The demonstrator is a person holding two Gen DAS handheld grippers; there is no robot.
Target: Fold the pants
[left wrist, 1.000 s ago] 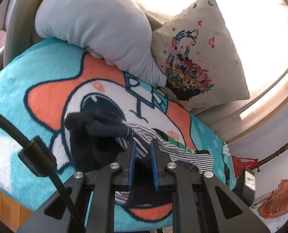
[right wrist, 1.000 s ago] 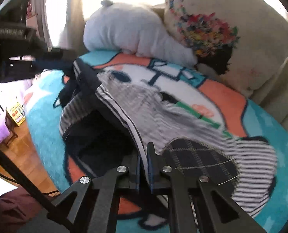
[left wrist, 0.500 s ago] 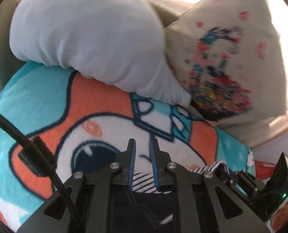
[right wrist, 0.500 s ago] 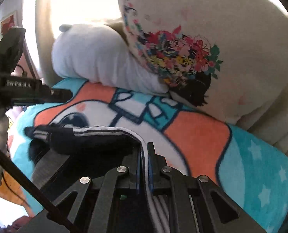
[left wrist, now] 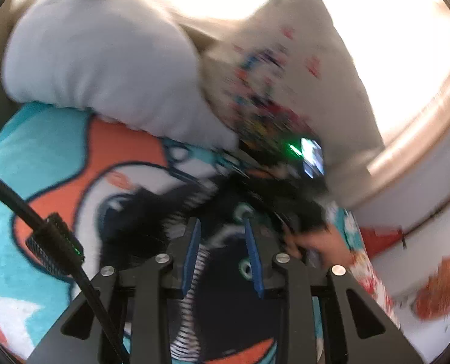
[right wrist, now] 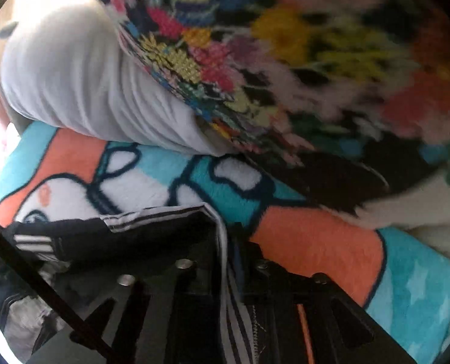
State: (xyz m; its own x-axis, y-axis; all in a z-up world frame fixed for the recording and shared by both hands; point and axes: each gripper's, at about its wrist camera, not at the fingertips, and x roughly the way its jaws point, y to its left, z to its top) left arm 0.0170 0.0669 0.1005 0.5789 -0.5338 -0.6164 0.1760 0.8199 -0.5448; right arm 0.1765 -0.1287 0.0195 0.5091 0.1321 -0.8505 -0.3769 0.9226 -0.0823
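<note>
Right wrist: right tool (right wrist: 228, 236) grips striped pants (right wrist: 152, 227); left tool (left wrist: 221, 227) spread apart.

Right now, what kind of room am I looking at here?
Probably a living room or bedroom at home: a cartoon fleece blanket covers a soft seat, a flowered cushion and a grey plush pillow lean behind it, and striped pants lie on the blanket.
</note>
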